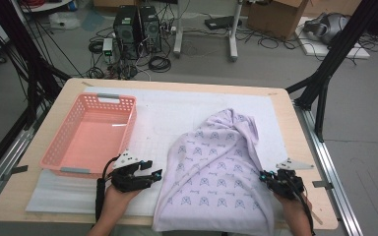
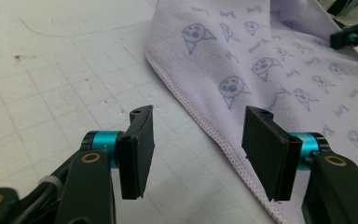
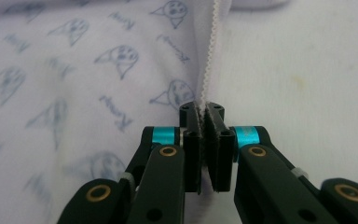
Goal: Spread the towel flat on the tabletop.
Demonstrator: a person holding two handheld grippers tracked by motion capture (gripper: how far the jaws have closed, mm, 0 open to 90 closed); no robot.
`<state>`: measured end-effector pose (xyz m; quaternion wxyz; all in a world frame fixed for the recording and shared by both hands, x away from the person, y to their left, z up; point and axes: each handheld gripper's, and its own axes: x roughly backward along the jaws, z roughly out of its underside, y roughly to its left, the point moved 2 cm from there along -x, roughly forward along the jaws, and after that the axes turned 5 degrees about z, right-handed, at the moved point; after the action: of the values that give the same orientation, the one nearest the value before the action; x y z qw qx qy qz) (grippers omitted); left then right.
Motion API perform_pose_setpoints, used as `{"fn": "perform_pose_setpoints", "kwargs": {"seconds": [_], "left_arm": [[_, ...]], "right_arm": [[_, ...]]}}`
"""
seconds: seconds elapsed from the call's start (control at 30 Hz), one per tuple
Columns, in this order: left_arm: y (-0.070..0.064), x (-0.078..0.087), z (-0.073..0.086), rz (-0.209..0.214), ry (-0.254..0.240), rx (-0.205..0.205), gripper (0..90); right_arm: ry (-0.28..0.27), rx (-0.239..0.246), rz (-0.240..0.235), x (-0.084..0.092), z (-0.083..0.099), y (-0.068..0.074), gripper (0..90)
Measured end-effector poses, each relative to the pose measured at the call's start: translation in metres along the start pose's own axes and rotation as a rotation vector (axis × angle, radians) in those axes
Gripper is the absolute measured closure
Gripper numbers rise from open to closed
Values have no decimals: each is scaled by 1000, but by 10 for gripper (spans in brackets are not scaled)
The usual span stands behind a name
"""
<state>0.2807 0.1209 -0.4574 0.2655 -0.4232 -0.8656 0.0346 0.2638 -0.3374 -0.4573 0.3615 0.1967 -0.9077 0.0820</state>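
White mat [image 1: 177,113]: right claw [image 3: 207,116] pinches towel [image 1: 216,167] hem (left claw [image 2: 198,140] agape).

The towel [image 1: 216,167] is soft matt lilac cloth, printed, with a stitched hem. The basket [image 1: 59,147] near the worktop's left edge is glossy pink plastic lattice. The worktop [image 1: 295,147] looks like pale smooth wood under a white matt gridded mat [image 1: 167,113]. Gripper fingers [image 2: 137,149] are matt black plastic with shiny teal metal collars.
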Motion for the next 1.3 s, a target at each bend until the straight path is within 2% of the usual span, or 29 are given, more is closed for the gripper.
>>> {"fn": "perform_pose_setpoints", "kwargs": {"seconds": [0.2,0.23,0.27,0.3,0.37,0.47,0.53,0.6,0.67,0.7,0.73,0.77,0.8,0.83,0.87,0.9,0.97,1.1,1.23,1.3], "left_arm": [[-3,-1,1,-13,4,17,439],[-2,-3,1,-16,2,24,439],[0,-6,-1,-17,3,30,440],[2,-9,-3,-18,5,40,439],[5,-18,-9,-15,-2,53,435],[9,-34,-20,-21,25,45,426],[7,-43,-26,-5,26,48,414],[4,-55,-31,13,72,44,400],[0,-67,-34,39,64,38,397],[-1,-73,-33,34,77,39,403],[-2,-80,-31,27,114,36,403],[-5,-83,-32,0,144,7,424],[-9,-85,-32,-2,154,-27,478],[-13,-86,-32,-26,173,-67,623],[-17,-85,-32,-53,192,-119,696],[-18,-84,-32,-29,208,-121,847],[-20,-75,-30,-20,234,-123,860],[-24,-43,-12,17,196,-97,862],[-29,-12,6,30,187,-120,862],[-32,0,12,40,185,-133,861]], "right_arm": [[24,-23,-50,35,32,-15,863],[27,-33,-64,37,33,-18,853],[29,-29,-77,38,33,-20,806],[25,-27,-74,36,32,-23,728],[6,-29,-72,34,25,-28,662],[-69,-70,-36,30,14,-29,580],[-96,-98,-19,26,9,-25,557],[-91,-71,-7,21,5,-18,537],[-87,-42,2,19,-1,-12,523],[-93,-38,7,18,-4,-11,509],[-98,-40,10,17,-8,-10,509],[-105,-43,12,15,-11,-9,504],[-111,-41,14,13,-15,-9,503],[-114,-35,16,10,-19,-7,503],[-113,-25,22,7,-23,-6,504],[-108,-17,21,4,-26,-4,506],[-101,0,21,-1,-33,-1,515],[-92,34,7,-11,-44,9,532],[-78,75,-8,-23,-55,22,547],[-76,93,-30,-30,-61,30,564]]}}
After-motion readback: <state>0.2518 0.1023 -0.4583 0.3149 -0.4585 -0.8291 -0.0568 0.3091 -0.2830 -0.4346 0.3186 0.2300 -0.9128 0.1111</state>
